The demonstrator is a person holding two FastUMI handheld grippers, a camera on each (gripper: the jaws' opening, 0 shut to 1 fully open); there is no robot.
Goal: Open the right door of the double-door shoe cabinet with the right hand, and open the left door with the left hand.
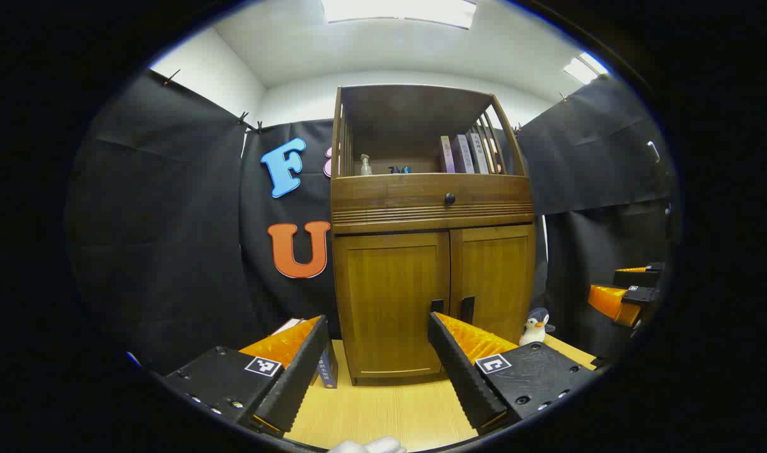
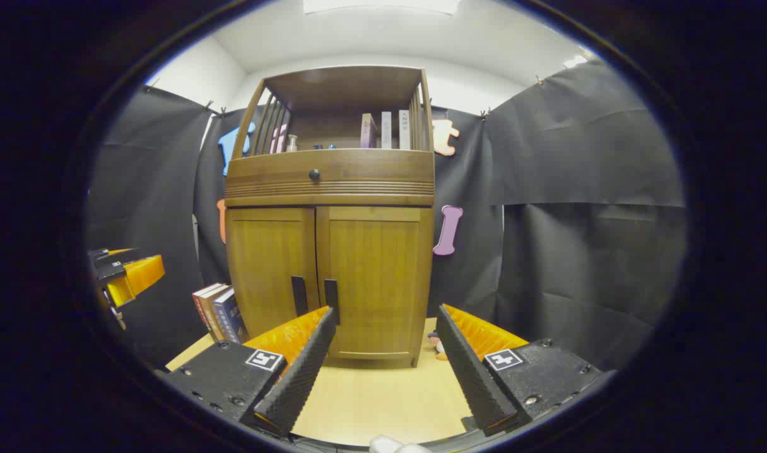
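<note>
Left gripper view shows the shoe cabinet (image 1: 433, 251) standing on a light wood table (image 1: 383, 415), with both doors shut. The left door (image 1: 392, 302) and the right door (image 1: 493, 283) each have a dark handle near the middle gap. The left gripper (image 1: 377, 340) sits low in front of the left door, its fingers wide apart with nothing between them (it is not touching the cabinet). A toy penguin (image 1: 535, 327) stands on the table just beside the cabinet's right side. Books (image 1: 465, 154) and a small bottle (image 1: 365, 165) sit on the open shelf on top, and a drawer with a round knob (image 1: 450, 199) is under that shelf.

Right gripper view shows the right gripper (image 2: 383, 343) in front of the right door (image 2: 377, 277), also wide open and holding nothing. More books (image 2: 218, 311) stand on the table to the left of the cabinet. The other gripper (image 2: 128, 277) shows at the far left edge.
</note>
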